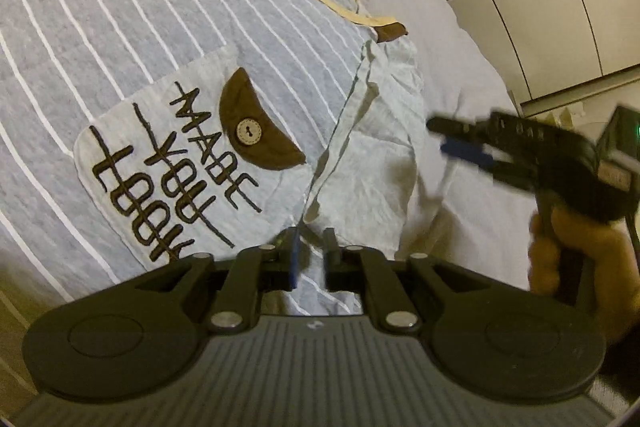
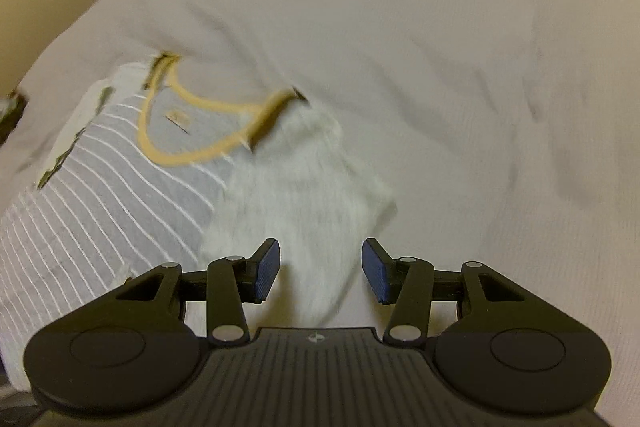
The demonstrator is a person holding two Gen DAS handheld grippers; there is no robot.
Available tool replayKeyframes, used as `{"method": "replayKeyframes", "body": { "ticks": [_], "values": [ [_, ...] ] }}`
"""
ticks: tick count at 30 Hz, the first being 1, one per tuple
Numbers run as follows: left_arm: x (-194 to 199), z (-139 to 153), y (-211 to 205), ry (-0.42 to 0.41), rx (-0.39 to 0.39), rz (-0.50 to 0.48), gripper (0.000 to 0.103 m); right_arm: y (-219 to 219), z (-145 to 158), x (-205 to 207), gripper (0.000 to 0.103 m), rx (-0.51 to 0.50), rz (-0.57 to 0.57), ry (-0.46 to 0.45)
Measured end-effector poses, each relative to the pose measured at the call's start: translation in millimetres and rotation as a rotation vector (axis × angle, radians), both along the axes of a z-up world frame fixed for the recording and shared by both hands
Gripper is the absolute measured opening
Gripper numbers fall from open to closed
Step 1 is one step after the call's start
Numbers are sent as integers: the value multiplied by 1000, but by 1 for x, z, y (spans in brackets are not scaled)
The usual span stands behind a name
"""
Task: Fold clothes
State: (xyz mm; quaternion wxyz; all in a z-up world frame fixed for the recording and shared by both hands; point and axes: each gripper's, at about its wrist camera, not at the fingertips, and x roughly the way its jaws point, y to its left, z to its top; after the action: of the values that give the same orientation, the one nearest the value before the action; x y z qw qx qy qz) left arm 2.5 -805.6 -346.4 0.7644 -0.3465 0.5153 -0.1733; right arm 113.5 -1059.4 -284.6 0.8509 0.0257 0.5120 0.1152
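Now left gripper [image 1: 311,251] over striped shirt [image 1: 160,27]

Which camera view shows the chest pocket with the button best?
The left wrist view: the chest pocket is sharp there, with its lettering, brown flap and button all visible. In the right wrist view the shirt is blurred and I cannot make out the pocket.

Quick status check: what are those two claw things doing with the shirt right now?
Left gripper narrowly open, low over the striped shirt. Right gripper open, empty, above the white sleeve. Shirt flat, unfolded on the white sheet. Nothing blocking.
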Motion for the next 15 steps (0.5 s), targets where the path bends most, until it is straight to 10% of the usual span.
{"method": "replayKeyframes", "body": {
  "ticks": [5, 9, 11, 15],
  "values": [
    [7, -2, -11, -23, 10, -55, 20, 33, -4, 27, 46, -212, 363, -98],
    [14, -6, -18, -23, 11, -66, 19, 37, -17, 40, 38, -288, 441, -52],
    [17, -6, -20, -23, 19, -76, 14, 31, -20, 43, 0, -307, 427, -13],
    [19, -6, -22, -34, 53, -110, 10, 19, -22, 42, 0, -328, 359, 12]
  ]
}}
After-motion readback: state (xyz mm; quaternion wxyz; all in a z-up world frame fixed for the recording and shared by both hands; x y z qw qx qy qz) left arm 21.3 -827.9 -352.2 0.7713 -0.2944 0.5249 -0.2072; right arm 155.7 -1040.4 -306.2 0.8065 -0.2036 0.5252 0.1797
